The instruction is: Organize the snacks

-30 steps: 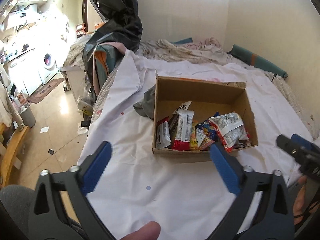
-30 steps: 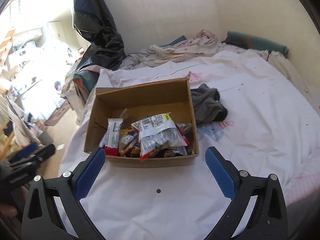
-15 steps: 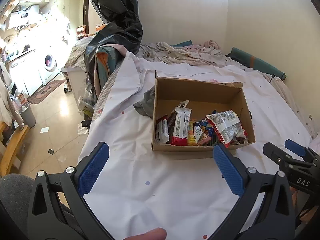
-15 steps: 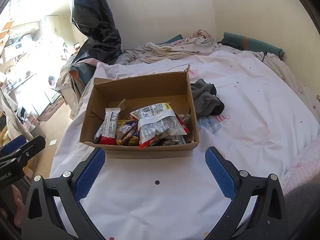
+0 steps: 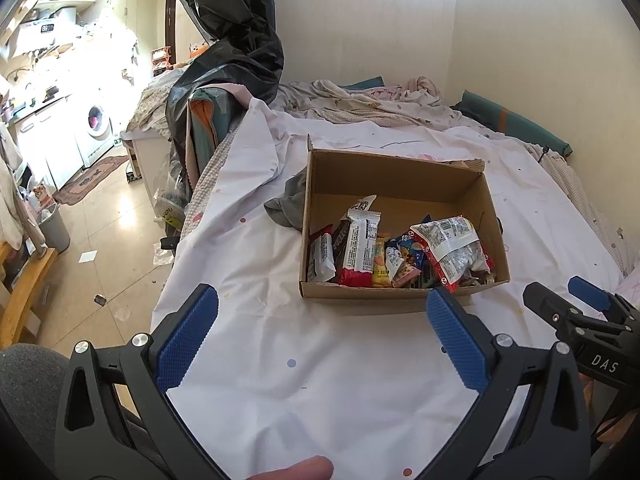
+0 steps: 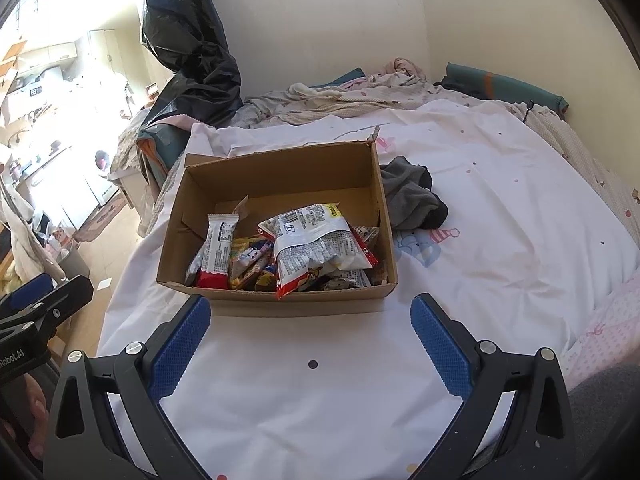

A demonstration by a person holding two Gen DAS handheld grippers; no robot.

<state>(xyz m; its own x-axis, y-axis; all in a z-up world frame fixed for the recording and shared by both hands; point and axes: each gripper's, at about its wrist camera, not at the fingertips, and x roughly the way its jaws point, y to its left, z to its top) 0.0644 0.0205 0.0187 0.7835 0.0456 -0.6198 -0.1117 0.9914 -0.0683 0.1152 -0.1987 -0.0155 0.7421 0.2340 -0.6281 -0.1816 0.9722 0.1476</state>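
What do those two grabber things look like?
Both grippers, left and right, are black frames with triangular cut-outs and silver screws. Each finger carries a bumpy blue pad. White letters read "DAS" on the right one and "Robot.AI" on the left one.

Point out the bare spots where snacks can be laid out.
Free: white spotted bedsheet between both open grippers and the brown cardboard box; also the box's far half. Crowded: its near half, packed with snack packets; grey cloth beside it.
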